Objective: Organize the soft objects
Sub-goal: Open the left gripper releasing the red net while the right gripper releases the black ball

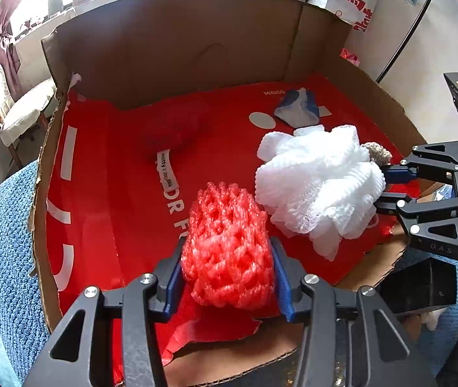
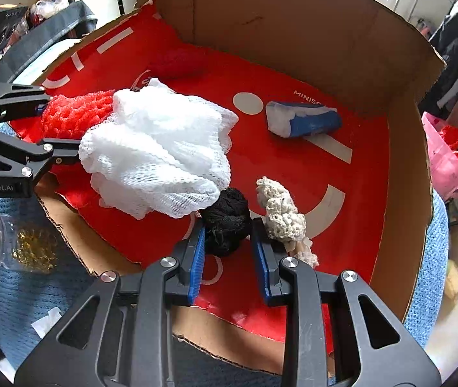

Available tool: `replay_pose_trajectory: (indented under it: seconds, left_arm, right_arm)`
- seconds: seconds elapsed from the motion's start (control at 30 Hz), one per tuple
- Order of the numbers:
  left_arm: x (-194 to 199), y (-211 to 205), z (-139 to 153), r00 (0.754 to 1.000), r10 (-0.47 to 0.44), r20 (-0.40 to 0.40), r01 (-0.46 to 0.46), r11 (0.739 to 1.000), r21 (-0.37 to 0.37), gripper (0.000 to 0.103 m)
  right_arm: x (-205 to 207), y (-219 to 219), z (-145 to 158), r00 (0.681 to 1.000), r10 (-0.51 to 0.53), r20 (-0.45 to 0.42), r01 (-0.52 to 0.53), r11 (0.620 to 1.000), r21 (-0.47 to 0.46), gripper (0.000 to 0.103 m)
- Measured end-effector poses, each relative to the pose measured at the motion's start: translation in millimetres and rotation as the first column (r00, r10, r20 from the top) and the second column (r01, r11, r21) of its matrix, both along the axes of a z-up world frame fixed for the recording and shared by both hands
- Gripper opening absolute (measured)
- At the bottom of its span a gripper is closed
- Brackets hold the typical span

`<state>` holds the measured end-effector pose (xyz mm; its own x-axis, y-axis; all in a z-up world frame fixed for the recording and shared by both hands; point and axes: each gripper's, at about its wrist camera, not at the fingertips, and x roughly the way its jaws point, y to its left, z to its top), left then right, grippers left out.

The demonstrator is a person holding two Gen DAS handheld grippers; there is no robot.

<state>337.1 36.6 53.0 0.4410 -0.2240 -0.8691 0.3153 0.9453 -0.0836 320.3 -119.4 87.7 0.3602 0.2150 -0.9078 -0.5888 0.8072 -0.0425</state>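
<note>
My left gripper [image 1: 228, 248] is shut on a red foam net [image 1: 229, 219], its blue pads pressing both sides just above the red paper lining [image 1: 100, 193] of a cardboard box [image 1: 180, 48]. My right gripper [image 2: 228, 229] is shut on a black mesh ball [image 2: 227, 219] low in the same box. A white mesh pouf [image 2: 158, 151] lies between the two grippers and hides the right gripper's fingertips in the left wrist view. A cream crochet piece [image 2: 280, 213] rests against the right gripper's right finger.
A blue and white cloth [image 2: 303, 119] and a dark red knitted piece [image 2: 177, 61] lie farther back in the box. The box walls stand tall at the back and right. Outside it are a blue knit blanket [image 1: 13, 225], a clear jar [image 2: 19, 245] and a pink bag [image 2: 448, 161].
</note>
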Motion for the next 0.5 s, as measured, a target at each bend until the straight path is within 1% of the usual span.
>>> replay_pose_trajectory:
  seconds: [0.1, 0.23, 0.37, 0.43, 0.5]
  left_arm:
    - [1.5, 0.3, -2.6, 1.0, 0.001, -0.005, -0.001, 1.0, 0.002, 0.054]
    - [1.4, 2.0, -2.8, 1.0, 0.006, -0.001, -0.006, 1.0, 0.005, 0.062]
    - [0.7, 2.1, -2.6, 1.0, 0.009, 0.003, -0.009, 1.0, 0.002, 0.066]
    - [-0.4, 2.3, -1.3, 1.0, 0.009, 0.01, -0.009, 1.0, 0.004, 0.073]
    - [-2.7, 3.4, 1.1, 1.0, 0.011, 0.018, -0.011, 1.0, 0.004, 0.074]
  right_arm:
    - [-1.0, 1.1, 1.2, 1.0, 0.008, 0.007, -0.008, 1.0, -0.006, 0.026]
    - [-1.4, 3.7, 1.2, 1.0, 0.01, 0.008, -0.01, 1.0, -0.008, 0.026]
    - [-2.3, 4.0, 0.7, 1.0, 0.01, 0.005, -0.01, 1.0, -0.019, 0.026]
    - [-2.3, 6.2, -0.6, 1.0, 0.012, 0.003, -0.012, 1.0, -0.025, 0.027]
    - [-2.3, 7.5, -1.0, 1.0, 0.011, 0.003, -0.011, 1.0, -0.026, 0.027]
